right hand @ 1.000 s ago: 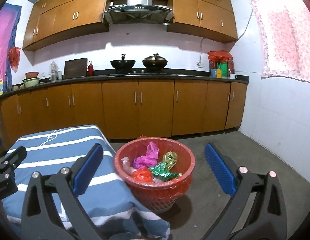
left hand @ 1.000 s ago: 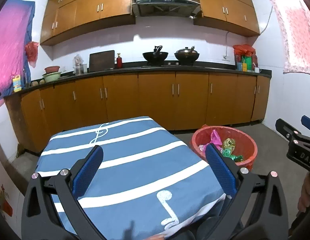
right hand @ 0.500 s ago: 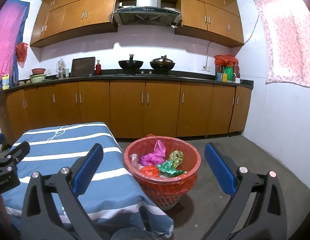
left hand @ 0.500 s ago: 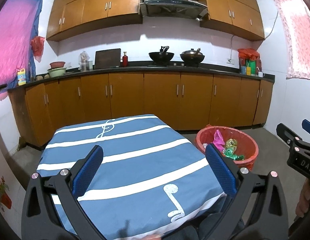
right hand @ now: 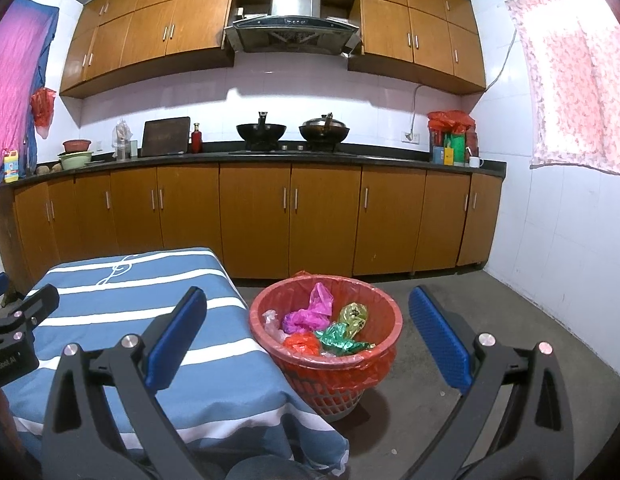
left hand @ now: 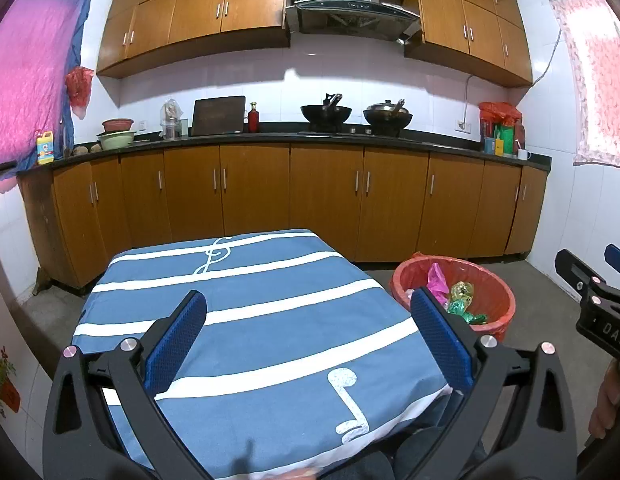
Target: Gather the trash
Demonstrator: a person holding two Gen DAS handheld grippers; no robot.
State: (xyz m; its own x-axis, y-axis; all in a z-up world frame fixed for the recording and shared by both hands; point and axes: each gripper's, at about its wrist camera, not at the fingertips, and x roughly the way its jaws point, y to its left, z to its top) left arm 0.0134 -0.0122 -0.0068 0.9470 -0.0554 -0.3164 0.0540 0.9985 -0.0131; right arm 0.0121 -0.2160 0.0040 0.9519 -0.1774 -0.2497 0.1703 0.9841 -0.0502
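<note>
A red trash basket (right hand: pixel 384 354) lined with a red bag stands on the floor right of the table; it also shows in the left wrist view (left hand: pixel 500 304). It holds a pink bag (right hand: pixel 306 312), a green wrapper (right hand: pixel 338 336), a gold wrapper (right hand: pixel 354 314) and an orange bag (right hand: pixel 300 344). My left gripper (left hand: pixel 308 330) is open and empty above the blue striped tablecloth (left hand: pixel 246 320). My right gripper (right hand: pixel 308 330) is open and empty, above and in front of the basket.
The tablecloth (right hand: pixel 110 312) shows no loose items on it. Brown kitchen cabinets (right hand: pixel 290 216) with a black counter line the back wall, with woks on the stove (right hand: pixel 290 132). Grey concrete floor (right hand: pixel 450 304) lies right of the basket. A white wall (right hand: pixel 570 240) stands at right.
Both grippers have pulled back and tilted up, so the table and basket sit lower and farther in view. Both stay open and empty.
</note>
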